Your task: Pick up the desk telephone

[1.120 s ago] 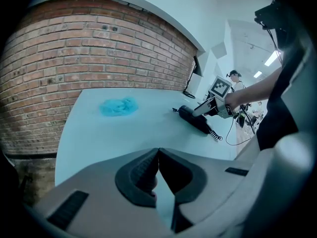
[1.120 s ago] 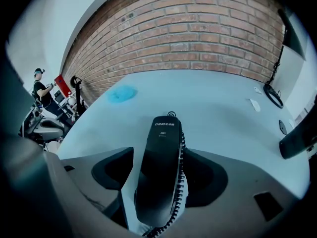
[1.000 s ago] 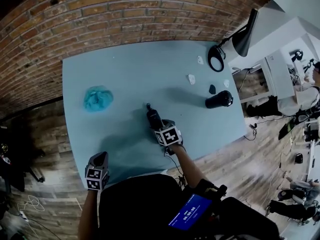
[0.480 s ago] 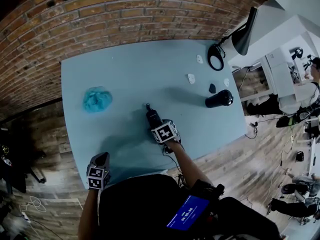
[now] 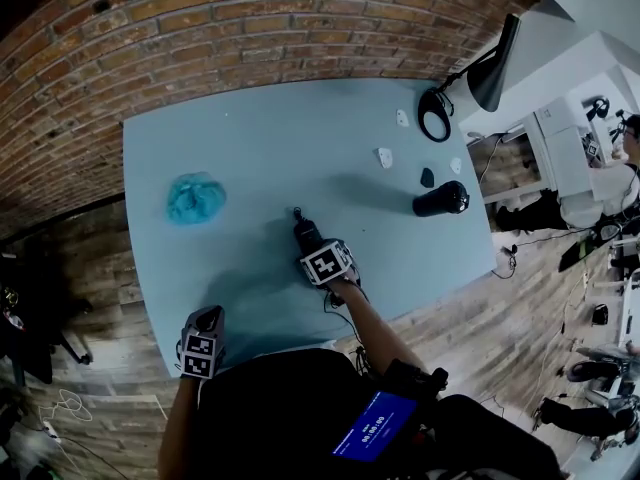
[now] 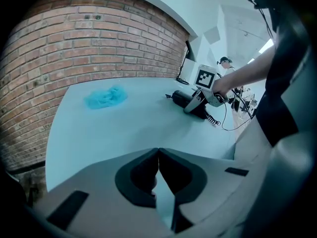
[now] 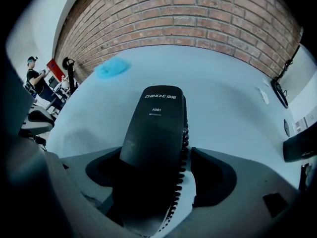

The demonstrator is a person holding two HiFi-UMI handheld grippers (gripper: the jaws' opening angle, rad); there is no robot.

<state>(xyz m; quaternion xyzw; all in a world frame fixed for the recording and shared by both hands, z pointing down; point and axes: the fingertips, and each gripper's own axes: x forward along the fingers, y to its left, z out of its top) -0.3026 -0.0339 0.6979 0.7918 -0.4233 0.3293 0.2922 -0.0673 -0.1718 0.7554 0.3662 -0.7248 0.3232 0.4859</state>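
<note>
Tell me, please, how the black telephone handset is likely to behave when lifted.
The handset looks like rigid moulded plastic, so it should lift stiffly. Its smooth, rounded back may slip. The coiled cord alongside will probably stretch and tug it back.

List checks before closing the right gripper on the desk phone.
1. Right gripper jaws wide: ok, they have just been opening.
2. Telephone between the jaws: ok, pads not pressing on it.
3. Coiled cord clear of the pads: not ok, it runs beside the right jaw.
4. Left gripper out of the way: ok, shut, empty, apart from the telephone.
5. Blue cloth clear: ok, far off on the table.
</note>
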